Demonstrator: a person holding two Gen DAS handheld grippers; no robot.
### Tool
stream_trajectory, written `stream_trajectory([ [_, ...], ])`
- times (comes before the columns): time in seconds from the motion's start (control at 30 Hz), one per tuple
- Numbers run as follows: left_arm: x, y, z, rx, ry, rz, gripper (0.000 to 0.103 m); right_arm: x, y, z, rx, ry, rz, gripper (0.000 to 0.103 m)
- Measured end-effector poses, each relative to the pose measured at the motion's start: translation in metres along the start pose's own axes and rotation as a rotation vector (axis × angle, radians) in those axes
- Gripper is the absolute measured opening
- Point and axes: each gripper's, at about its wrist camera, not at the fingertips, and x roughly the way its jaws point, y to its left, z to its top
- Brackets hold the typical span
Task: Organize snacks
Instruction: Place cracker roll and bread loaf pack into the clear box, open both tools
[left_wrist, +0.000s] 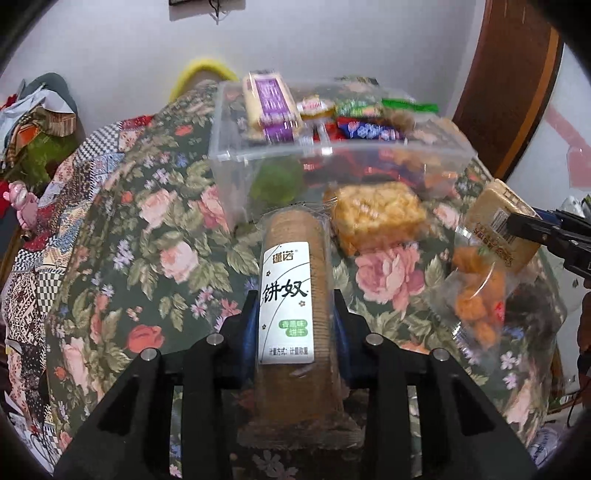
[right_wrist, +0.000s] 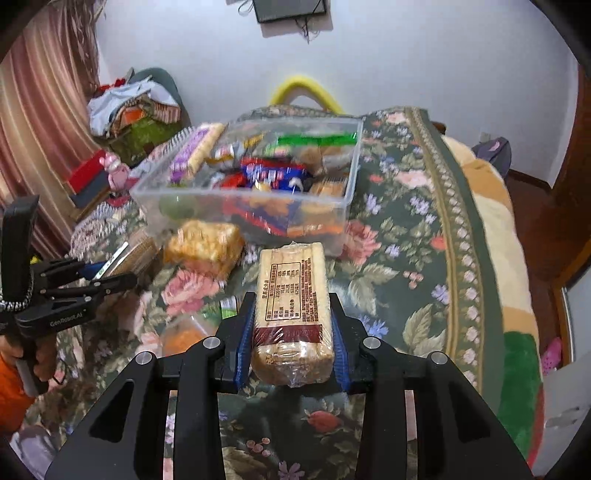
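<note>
Left tongs (left_wrist: 293, 314) clench a biscuit sleeve (left_wrist: 291, 284), right tongs (right_wrist: 291, 321) a wafer pack (right_wrist: 291, 306); each pack's long axis runs forward between the fingers, pointing at the clear bin (right_wrist: 334, 218) ahead. Risk, judged: the slick wrap slips in the grip, or a pack snags the near bin wall or the rice-crisp block (right_wrist: 205, 245) just before it.

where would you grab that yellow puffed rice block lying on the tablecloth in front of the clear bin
Grip the yellow puffed-rice block in clear wrap across its two long side faces, coming down from above. It lies flat on the floral tablecloth, top exposed, close to the clear plastic bin, so a sideways approach looks cramped.
</note>
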Motion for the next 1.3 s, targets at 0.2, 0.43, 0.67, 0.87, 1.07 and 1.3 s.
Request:
stream_trajectory([
  [0.2,-0.039,0.001,0.022,-0.023,-0.103,-0.052,0.036,-0.018,0.001,0.018,-0.009,-0.071,0.013,0.033],
  [0.43,-0.063,-0.012,0.059,-0.013,-0.208,-0.05,0.036,-0.028,0.008,0.048,-0.021,-0.166,0.033,0.033],
  [0.67,-0.054,-0.016,0.095,-0.029,-0.251,-0.06,0.036,-0.021,0.018,0.078,-0.037,-0.231,0.043,0.033],
  [0.87,-0.028,-0.016,0.124,-0.046,-0.252,-0.081,0.036,0.004,0.014,0.097,-0.016,-0.226,0.049,0.033],
  [1.07,0.009,-0.015,0.147,-0.078,-0.212,-0.088,0.036,0.034,0.012,0.114,0.009,-0.194,0.056,0.033],
  [1.3,0.047,-0.013,0.168,-0.106,-0.161,-0.086,0.036,0.054,0.004,0.129,0.048,-0.177,0.056,0.033],
])
